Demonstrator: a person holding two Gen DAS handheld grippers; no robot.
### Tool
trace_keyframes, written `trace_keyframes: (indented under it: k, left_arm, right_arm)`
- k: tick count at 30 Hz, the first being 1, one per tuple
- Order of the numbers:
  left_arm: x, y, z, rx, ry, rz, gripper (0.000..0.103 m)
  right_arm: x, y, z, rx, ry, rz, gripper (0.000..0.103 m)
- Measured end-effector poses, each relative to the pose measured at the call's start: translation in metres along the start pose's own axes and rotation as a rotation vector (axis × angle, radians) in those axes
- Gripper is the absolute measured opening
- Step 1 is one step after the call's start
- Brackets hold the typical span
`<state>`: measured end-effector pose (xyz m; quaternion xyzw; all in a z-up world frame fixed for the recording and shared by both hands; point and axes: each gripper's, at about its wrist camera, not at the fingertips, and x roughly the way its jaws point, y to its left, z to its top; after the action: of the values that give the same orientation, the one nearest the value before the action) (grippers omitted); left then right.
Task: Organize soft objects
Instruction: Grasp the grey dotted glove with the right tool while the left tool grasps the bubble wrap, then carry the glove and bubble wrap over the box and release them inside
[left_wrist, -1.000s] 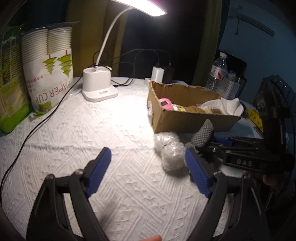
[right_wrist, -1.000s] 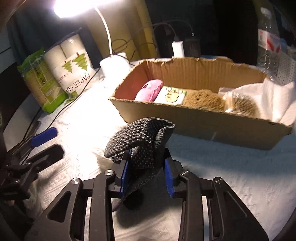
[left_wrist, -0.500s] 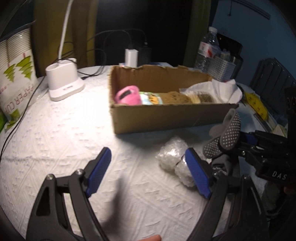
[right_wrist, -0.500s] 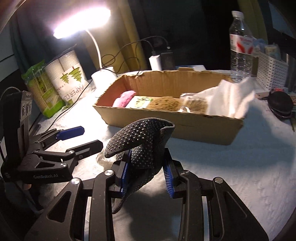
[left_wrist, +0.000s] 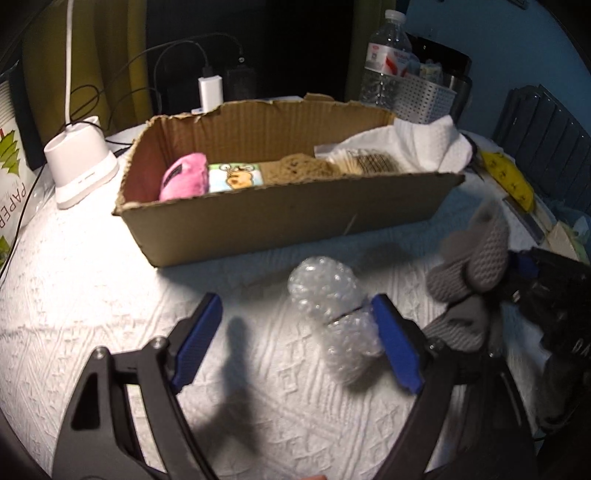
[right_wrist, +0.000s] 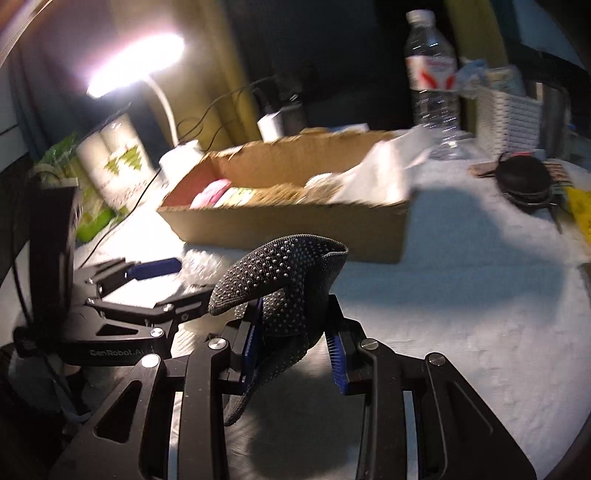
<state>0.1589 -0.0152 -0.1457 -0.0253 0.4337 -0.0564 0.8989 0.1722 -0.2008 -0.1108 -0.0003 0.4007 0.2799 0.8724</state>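
Observation:
My right gripper (right_wrist: 295, 347) is shut on a dark grey dotted glove (right_wrist: 284, 280) and holds it above the tablecloth; the glove also shows in the left wrist view (left_wrist: 476, 254). My left gripper (left_wrist: 299, 339) is open, and a roll of bubble wrap (left_wrist: 332, 314) lies on the cloth against its right finger. An open cardboard box (left_wrist: 280, 218) stands behind, holding a pink plush (left_wrist: 183, 177), a printed pack, a sponge and white tissue (left_wrist: 424, 144). The box also shows in the right wrist view (right_wrist: 295, 221).
A white lamp base (left_wrist: 79, 162) stands left of the box, with cables and a charger behind. A water bottle (right_wrist: 432, 85) and a white basket (right_wrist: 506, 114) stand at the back right. Paper cup packs (right_wrist: 114, 162) stand at the left.
Both grippers have pulled back and swung right, so the box looks farther in the right wrist view. The bubble wrap now lies closer between the left fingers. The glove stays gripped.

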Motion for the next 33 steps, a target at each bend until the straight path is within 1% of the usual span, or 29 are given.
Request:
trace_keyframes:
  k: [3, 6, 7, 8, 9, 10, 11, 13, 15, 21, 26, 33]
  left_arm:
    - [0.003, -0.005, 0.001, -0.009, 0.012, -0.019, 0.084]
    - [0.007, -0.013, 0.000, -0.001, 0.024, -0.060, 0.080]
    - [0.008, -0.016, -0.001, 0.004, 0.030, -0.072, 0.067]
    - [0.010, -0.019, -0.002, 0.015, 0.035, -0.068, 0.059]
    - [0.008, -0.020, -0.004, 0.022, 0.030, -0.069, 0.054]
    - [0.008, -0.020, -0.004, 0.023, 0.033, -0.076, 0.045]
    - [0.006, -0.019, -0.004, 0.018, 0.032, -0.084, 0.040]
    - [0.003, -0.015, -0.003, -0.001, 0.027, -0.099, 0.038]
    - [-0.003, -0.013, -0.004, -0.006, 0.012, -0.098, 0.038]
    - [-0.032, -0.004, -0.001, -0.024, -0.055, -0.101, 0.037]
    - [-0.061, 0.003, 0.012, -0.025, -0.130, -0.096, 0.037]
    - [-0.082, 0.016, 0.030, -0.024, -0.196, -0.098, 0.037]
  right_arm:
    - [-0.014, -0.011, 0.002, 0.007, -0.025, -0.023, 0.035]
    - [-0.024, -0.017, 0.002, 0.011, -0.036, -0.039, 0.035]
    - [-0.026, -0.018, 0.002, 0.012, -0.038, -0.043, 0.035]
    - [-0.028, -0.019, 0.002, 0.013, -0.041, -0.048, 0.035]
    - [-0.031, -0.019, 0.002, 0.014, -0.045, -0.052, 0.035]
    - [-0.033, -0.019, 0.003, 0.015, -0.049, -0.052, 0.035]
    - [-0.034, -0.018, 0.003, 0.014, -0.052, -0.053, 0.035]
    - [-0.037, -0.017, 0.003, 0.010, -0.057, -0.057, 0.035]
    - [-0.039, -0.015, 0.005, 0.004, -0.062, -0.057, 0.035]
    - [-0.043, -0.002, 0.019, -0.033, -0.086, -0.050, 0.035]
    - [-0.047, 0.007, 0.037, -0.064, -0.118, -0.051, 0.035]
    - [-0.053, 0.016, 0.062, -0.096, -0.162, -0.059, 0.035]
